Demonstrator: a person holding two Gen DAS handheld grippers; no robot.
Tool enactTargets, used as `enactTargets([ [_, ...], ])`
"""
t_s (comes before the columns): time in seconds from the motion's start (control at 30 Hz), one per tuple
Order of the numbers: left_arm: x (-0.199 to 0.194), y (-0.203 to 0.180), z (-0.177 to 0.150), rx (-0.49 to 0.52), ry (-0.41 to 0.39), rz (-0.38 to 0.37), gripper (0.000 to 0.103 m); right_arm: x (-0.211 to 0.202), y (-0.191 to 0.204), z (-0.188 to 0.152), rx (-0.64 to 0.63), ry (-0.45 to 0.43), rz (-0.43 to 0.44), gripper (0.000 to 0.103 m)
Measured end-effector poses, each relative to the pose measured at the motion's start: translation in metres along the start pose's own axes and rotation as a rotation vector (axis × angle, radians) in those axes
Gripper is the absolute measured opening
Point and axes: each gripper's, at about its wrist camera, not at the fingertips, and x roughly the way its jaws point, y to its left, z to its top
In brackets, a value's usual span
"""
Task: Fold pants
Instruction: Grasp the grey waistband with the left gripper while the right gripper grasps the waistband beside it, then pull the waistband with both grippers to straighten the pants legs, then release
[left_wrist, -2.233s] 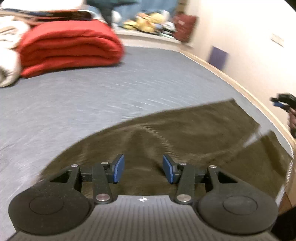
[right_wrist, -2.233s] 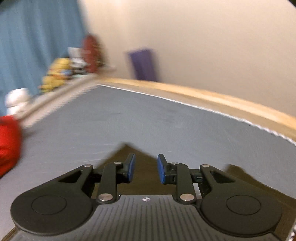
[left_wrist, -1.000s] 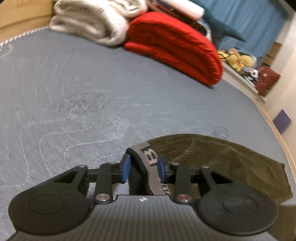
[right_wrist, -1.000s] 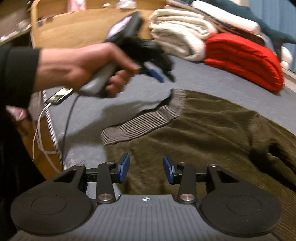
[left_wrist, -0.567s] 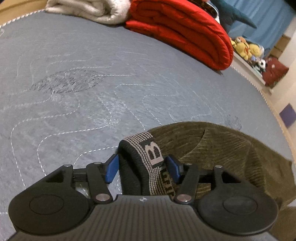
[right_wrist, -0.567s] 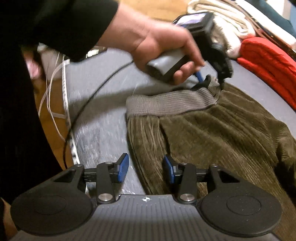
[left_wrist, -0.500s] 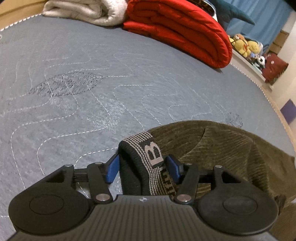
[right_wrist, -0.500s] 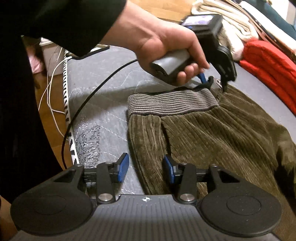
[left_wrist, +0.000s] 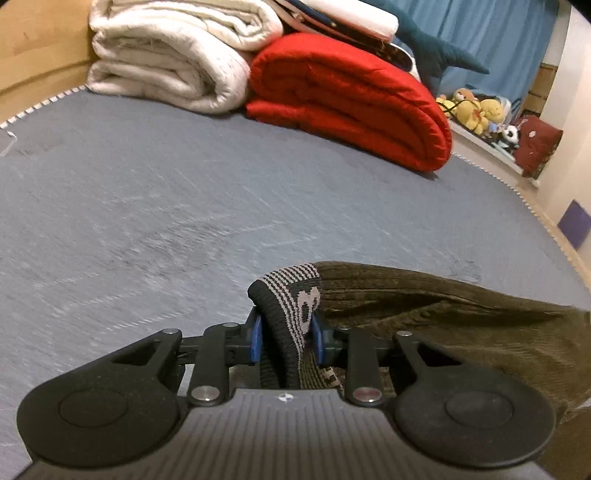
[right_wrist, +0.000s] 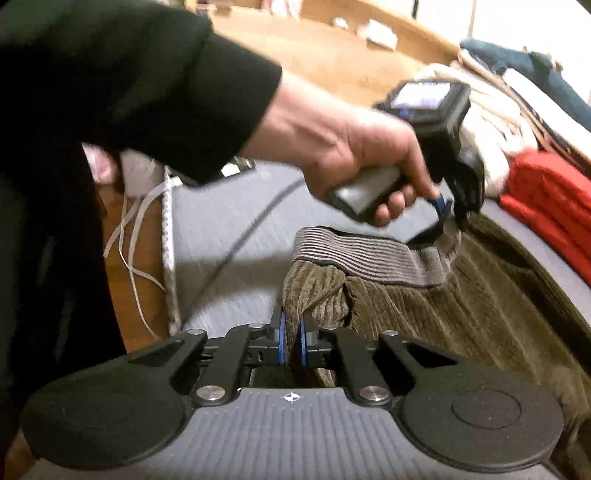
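Both grippers, left (left_wrist: 286, 338) and right (right_wrist: 291, 345), close their jaws on the pants' (right_wrist: 461, 314) waistband (right_wrist: 369, 258) on the bed (left_wrist: 184, 203); no fold made yet.

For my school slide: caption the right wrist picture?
Right tool closing on olive pants; left tool grips the striped waistband.

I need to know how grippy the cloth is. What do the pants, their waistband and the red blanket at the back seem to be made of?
Pants: olive corduroy by the look, matte, with raised parallel ribs. Waistband: stretchy ribbed knit, grey with dark stripes, probably elastic. Red blanket: smooth, slightly shiny shell, puffy folds; likely a padded synthetic, though the fibre cannot be told.
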Motion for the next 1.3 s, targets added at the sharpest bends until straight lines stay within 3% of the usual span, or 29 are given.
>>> enactTargets([
  [0.1,0.003,0.003,-0.004,-0.008,0.021,0.015,0.029,0.001,0.005,0.001,-0.005,-0.008,0.005,0.008],
  [0.23,0.0,-0.012,-0.004,0.038,0.019,0.067,0.042,0.003,-0.008,-0.006,0.06,0.068,-0.016,0.013],
  [0.3,-0.013,-0.022,-0.001,0.076,-0.035,0.096,0.047,-0.009,-0.018,-0.006,0.115,0.054,-0.021,0.029],
  [0.33,-0.022,-0.028,0.0,0.096,-0.066,0.107,0.054,-0.018,-0.024,-0.005,0.139,0.044,-0.037,0.045],
  [0.37,-0.031,-0.033,0.002,0.108,-0.092,0.108,0.057,-0.028,-0.029,-0.005,0.156,0.028,-0.056,0.053],
  [0.5,-0.057,-0.049,0.001,0.133,-0.119,0.018,0.056,-0.065,-0.056,-0.014,0.235,0.012,-0.11,0.053],
  [0.53,-0.061,-0.053,-0.003,0.144,-0.106,-0.025,0.051,-0.072,-0.063,-0.022,0.256,0.019,-0.131,0.053],
  [0.67,-0.052,-0.071,-0.024,0.247,0.081,-0.258,0.035,-0.089,-0.079,-0.056,0.342,0.086,-0.19,0.053],
  [0.73,-0.033,-0.078,-0.043,0.32,0.213,-0.236,0.033,-0.09,-0.086,-0.074,0.383,0.143,-0.208,0.053],
  [0.8,-0.008,-0.078,-0.062,0.355,0.376,-0.157,0.033,-0.091,-0.092,-0.093,0.424,0.214,-0.204,0.054],
  [0.83,-0.003,-0.075,-0.069,0.351,0.39,-0.139,0.033,-0.09,-0.092,-0.1,0.432,0.258,-0.203,0.054],
  [0.9,-0.005,-0.076,-0.061,0.323,0.388,-0.136,0.033,-0.089,-0.094,-0.111,0.441,0.33,-0.23,0.054],
  [0.97,-0.016,-0.075,-0.046,0.261,0.314,-0.131,0.034,-0.104,-0.099,-0.116,0.483,0.317,-0.25,0.054],
  [1.13,-0.031,-0.076,-0.015,0.085,0.155,-0.148,0.038,-0.155,-0.135,-0.104,0.557,0.157,-0.347,0.055],
  [1.3,-0.025,-0.097,-0.007,0.124,0.054,-0.099,0.04,-0.22,-0.189,-0.094,0.605,-0.003,-0.527,0.073],
])
